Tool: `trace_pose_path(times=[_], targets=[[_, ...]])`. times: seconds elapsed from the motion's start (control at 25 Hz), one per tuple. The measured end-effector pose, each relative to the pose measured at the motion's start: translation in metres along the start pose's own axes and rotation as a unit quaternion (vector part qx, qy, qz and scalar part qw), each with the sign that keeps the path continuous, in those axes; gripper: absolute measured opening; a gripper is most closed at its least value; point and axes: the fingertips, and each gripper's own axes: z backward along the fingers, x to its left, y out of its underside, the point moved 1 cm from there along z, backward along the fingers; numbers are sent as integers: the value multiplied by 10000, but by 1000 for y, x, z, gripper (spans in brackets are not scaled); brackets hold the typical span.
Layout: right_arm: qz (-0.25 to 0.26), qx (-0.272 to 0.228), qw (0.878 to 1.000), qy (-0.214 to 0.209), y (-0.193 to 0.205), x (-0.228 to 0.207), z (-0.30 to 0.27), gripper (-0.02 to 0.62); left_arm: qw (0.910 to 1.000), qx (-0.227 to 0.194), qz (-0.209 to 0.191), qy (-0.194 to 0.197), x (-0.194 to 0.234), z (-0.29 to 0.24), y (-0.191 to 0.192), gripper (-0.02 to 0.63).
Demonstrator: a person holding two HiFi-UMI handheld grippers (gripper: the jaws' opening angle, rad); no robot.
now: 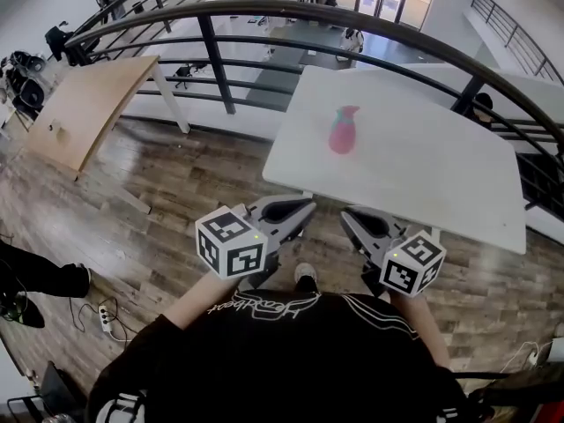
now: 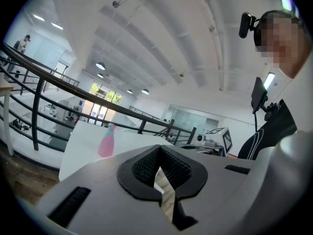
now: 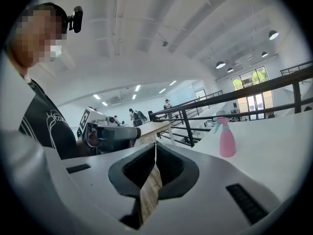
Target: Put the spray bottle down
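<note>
A wooden floor (image 1: 176,183) is seen beneath everything, bounded on the far side by a curved dark railing (image 1: 264,11). A white worktop (image 1: 441,174) is set on the right of the scene, just near of the railing. A wooden table (image 1: 88,104) is placed at the far left, well apart from the worktop. At the near edge a black shirt (image 1: 291,359) is worn by the person, and both tools are held out toward the worktop's near edge.

The left hand-held gripper (image 1: 307,206) (image 2: 158,152) is held level over the floor, its jaws pressed together at the tips with nothing pinched between them. The right hand-held gripper (image 1: 348,214) (image 3: 155,147) is held just beside it, to its right. Its jaws are likewise pressed together and nothing is gripped; only floorboards are seen through the slit behind the tips. A marker cube (image 1: 231,242) is carried at the rear of the left tool, and another is carried on the right one.

The spray bottle (image 1: 343,130) (image 2: 106,142) (image 3: 226,138), pink with a pale blue-green head, is stood upright on the left half of the worktop, well apart from both tools. A white power strip (image 1: 106,317) is laid on the floor at the near left.
</note>
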Motion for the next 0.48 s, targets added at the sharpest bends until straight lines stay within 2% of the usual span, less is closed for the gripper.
trace_pose_path(times=[0.48], targets=[[-46, -24, 9999, 104, 3, 1, 5, 18, 9999, 83, -16, 64, -8, -2, 3, 3]])
